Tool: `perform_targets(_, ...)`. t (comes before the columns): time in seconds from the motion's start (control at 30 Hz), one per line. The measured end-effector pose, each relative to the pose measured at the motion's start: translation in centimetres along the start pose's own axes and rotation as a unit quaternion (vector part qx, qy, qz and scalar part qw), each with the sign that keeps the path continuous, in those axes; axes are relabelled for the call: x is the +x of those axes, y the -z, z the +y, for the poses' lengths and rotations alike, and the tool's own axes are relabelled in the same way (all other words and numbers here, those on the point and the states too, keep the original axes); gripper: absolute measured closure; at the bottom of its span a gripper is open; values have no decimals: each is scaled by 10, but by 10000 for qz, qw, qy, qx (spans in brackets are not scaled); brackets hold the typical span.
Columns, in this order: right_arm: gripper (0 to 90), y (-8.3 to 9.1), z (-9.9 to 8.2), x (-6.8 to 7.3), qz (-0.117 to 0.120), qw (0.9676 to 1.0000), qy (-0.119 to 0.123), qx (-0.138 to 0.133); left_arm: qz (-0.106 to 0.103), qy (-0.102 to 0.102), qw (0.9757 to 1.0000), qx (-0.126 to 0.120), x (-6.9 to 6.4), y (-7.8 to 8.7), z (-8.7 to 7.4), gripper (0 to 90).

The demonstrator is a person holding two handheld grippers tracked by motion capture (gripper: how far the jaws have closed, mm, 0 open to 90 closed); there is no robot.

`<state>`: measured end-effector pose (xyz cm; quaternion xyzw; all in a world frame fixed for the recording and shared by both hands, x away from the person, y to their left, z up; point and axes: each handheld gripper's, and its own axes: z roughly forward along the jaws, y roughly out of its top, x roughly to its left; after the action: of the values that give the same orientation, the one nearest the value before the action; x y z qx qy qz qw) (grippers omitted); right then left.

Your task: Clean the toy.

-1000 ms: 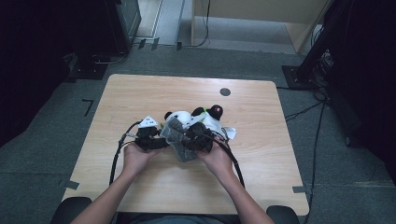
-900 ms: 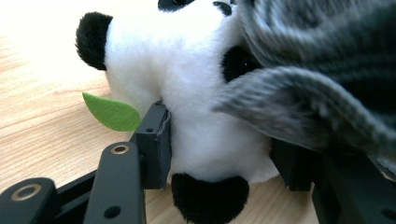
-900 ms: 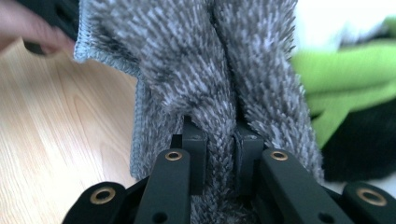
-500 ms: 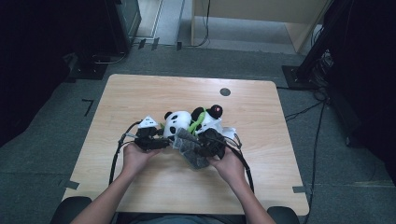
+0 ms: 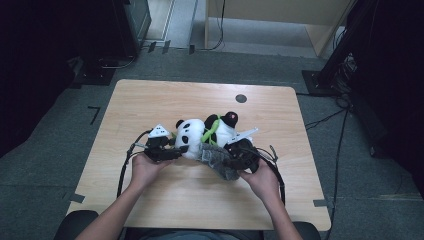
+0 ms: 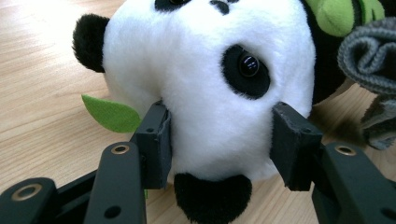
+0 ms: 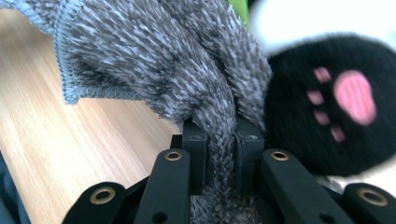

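High view shows my left gripper (image 5: 167, 150) clamped on the panda plush (image 5: 192, 137) by its head, pinning it mid-table (image 5: 150, 100) so it can't slide. My right gripper (image 5: 235, 157) pinches the grey fuzzy cloth (image 5: 217, 160) in narrow jaws on the panda's near right, probably to pull it along the toy. I can read no label or writing anywhere.

High view: fixed above my side, facing forward and down, taking in the whole counter (image 5: 150, 100) and floor beyond. Left gripper view: low, level along its fingers (image 6: 156, 140), very close on the panda (image 6: 210, 93). Right gripper view: equally close, on the grey cloth (image 7: 187, 70). All three share panda and cloth.
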<state>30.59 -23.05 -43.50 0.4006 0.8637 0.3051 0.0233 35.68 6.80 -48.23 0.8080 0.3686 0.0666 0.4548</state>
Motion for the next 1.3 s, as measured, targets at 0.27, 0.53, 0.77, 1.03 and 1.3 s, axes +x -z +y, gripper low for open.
perform_targets(0.27, 793, 10, -11, -18, -78, 9997, -245, 37, -28, 31, 10000, 19, 0, 0, 0, 468)
perform_targets(0.53, 792, 21, -19, -30, -37, 9987, -512, 47, -22, 33, 10000, 33, 0, 0, 1, 472)
perform_targets(0.77, 792, 33, -24, -40, -210, 9985, -498, -20, -67, 91, 9999, 26, 2, 0, 1, 477)
perform_targets(1.03, 792, 47, -37, -59, -455, 9953, -840, -178, -7, 35, 10000, -5, 0, 0, -1, 479)
perform_targets(1.3, 793, 63, -46, -82, -827, 9881, -1091, -702, -8, 90, 10000, -29, 0, 0, -1, 479)
